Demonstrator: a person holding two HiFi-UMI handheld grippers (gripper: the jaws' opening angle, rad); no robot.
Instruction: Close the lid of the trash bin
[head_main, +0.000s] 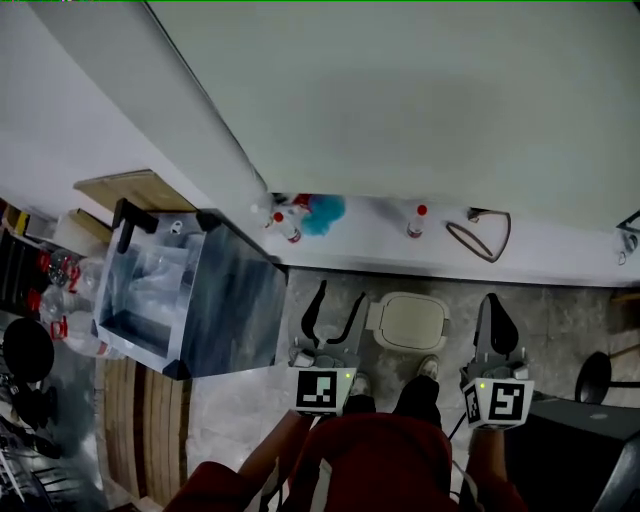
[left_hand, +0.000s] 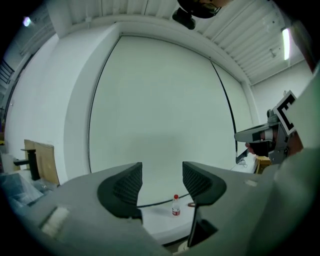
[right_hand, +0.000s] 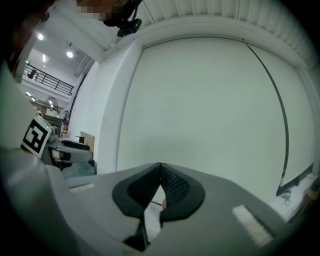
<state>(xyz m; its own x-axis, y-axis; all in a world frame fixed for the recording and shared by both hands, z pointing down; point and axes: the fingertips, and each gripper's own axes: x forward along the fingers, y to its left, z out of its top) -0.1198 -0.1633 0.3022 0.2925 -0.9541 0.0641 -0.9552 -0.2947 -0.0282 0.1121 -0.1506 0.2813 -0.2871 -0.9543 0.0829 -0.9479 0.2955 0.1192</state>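
On the floor, at the foot of the white ledge: bin, cream, rounded-square top, seen from almost straight above. The lid looks to lie flat, though from this angle I cannot be sure it is fully down. The top has no marked long axis.

Shoes stand just behind the bin.

Left gripper: jaws well apart, nothing between them. It is just beside the bin's left edge. Right gripper: jaws pressed together, holding nothing. It is right of the bin with a clear gap.

Key relation: the bin sits between the two grippers and below them. Both point level at the wall, not down. Judged the left is the nearer, and either must tip downward to reach the lid.

View differences: only the head view shows the bin plainly. The left gripper view gives the wall, a red-capped bottle on the ledge, and the other gripper at its right edge. The right gripper view gives mostly bare wall past its closed jaws.
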